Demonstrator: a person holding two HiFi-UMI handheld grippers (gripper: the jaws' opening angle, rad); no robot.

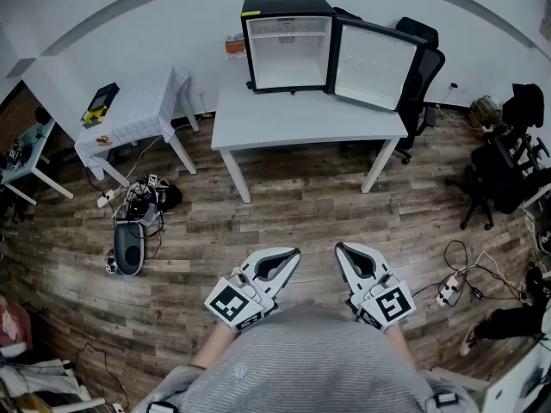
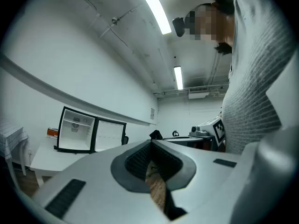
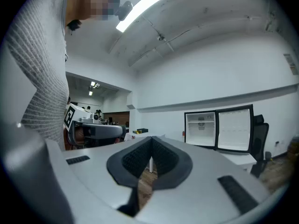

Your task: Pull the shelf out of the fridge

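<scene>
The task looks unstarted. The left gripper (image 1: 291, 255) and right gripper (image 1: 343, 249) hang near the body, jaws closed on nothing. The fridge (image 1: 288, 46) stands open on the far table (image 1: 301, 123), its shelf (image 1: 288, 34) high inside. The next move calls for approaching, opening the jaws and reaching in.

A white bench (image 1: 301, 123) stands on the wood floor (image 1: 284, 231) in the upper middle of the frame. At its far edge sits a small black fridge (image 1: 288, 43), its door (image 1: 376, 65) open to the right. A small orange thing (image 1: 235, 46) lies just left of it.
</scene>
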